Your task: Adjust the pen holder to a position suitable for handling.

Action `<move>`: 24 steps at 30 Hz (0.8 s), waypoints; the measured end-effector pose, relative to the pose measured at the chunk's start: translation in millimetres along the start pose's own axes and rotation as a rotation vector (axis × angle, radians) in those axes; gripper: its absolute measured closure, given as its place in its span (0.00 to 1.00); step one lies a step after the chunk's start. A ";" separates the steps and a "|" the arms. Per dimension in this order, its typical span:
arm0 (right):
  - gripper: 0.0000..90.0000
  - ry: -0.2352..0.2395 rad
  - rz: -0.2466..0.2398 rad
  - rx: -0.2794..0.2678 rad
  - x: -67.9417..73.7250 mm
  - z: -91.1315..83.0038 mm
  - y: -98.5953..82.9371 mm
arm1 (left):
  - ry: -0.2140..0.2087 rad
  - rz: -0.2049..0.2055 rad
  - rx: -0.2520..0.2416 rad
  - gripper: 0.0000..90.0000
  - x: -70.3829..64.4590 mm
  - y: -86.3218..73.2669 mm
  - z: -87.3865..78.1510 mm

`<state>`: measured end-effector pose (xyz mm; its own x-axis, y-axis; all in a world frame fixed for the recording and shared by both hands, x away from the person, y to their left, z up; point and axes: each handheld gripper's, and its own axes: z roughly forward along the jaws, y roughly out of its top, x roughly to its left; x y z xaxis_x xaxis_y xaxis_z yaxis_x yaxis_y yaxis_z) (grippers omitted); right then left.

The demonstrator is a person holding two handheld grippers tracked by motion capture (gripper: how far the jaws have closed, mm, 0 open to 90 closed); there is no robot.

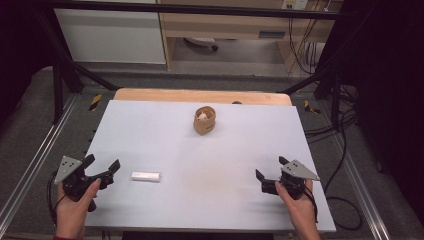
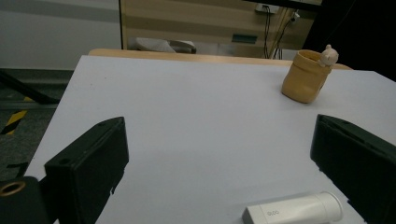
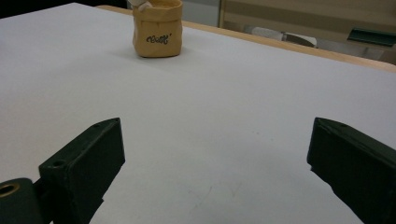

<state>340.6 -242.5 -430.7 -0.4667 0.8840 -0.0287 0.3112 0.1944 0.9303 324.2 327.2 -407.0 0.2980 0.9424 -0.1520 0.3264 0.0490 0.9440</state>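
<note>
A small white tube-shaped object (image 1: 145, 176) lies on the white table (image 1: 200, 150) at the front left, also low in the left gripper view (image 2: 293, 213). My left gripper (image 1: 104, 167) stands open just left of it, nothing between its jaws. A tan pouch-shaped holder (image 1: 204, 120) with a small pale figure on its rim stands at the back centre, upright; it appears at the upper right of the left gripper view (image 2: 307, 77) and the upper left of the right gripper view (image 3: 157, 29). My right gripper (image 1: 270, 170) is open at the front right, empty.
A wooden strip (image 1: 200, 96) runs along the table's far edge. Black frame posts and cables (image 1: 330, 125) flank the table on the grey floor. A cabinet and shelf stand behind.
</note>
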 end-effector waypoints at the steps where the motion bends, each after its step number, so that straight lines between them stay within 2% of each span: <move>1: 0.05 -0.001 0.003 0.001 -0.2 -0.1 0.0 | -0.002 0.002 0.005 0.05 -0.2 -0.2 0.6; 7: 0.04 -0.001 -0.006 0.010 1.8 0.7 0.0 | 0.007 -0.005 0.025 0.06 0.8 -0.9 1.3; 15: 0.04 -0.004 -0.022 0.028 3.5 1.9 -0.9 | 0.030 0.000 0.085 0.11 3.4 -3.4 3.8; 16: 0.04 -0.004 -0.023 0.032 3.6 2.2 -1.1 | 0.029 0.000 0.094 0.18 3.6 -3.7 4.1; 19: 0.04 -0.007 -0.025 0.036 3.8 2.3 -1.1 | 0.031 0.002 0.125 0.23 4.9 -4.6 4.5; 20: 0.04 -0.008 -0.027 0.037 3.7 2.0 -1.1 | 0.034 0.000 0.127 0.32 5.3 -4.9 4.7; 22: 0.04 -0.007 -0.025 0.038 3.9 2.0 -1.3 | 0.033 0.001 0.137 0.35 6.6 -5.1 4.9; 24: 0.04 -0.007 -0.025 0.044 4.4 2.6 -1.6 | 0.036 0.006 0.142 0.44 7.0 -5.4 5.3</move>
<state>340.2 -237.8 -433.2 -0.4685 0.8818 -0.0542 0.3361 0.2346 0.9121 329.3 331.7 -414.8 0.2692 0.9538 -0.1337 0.4490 -0.0014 0.8936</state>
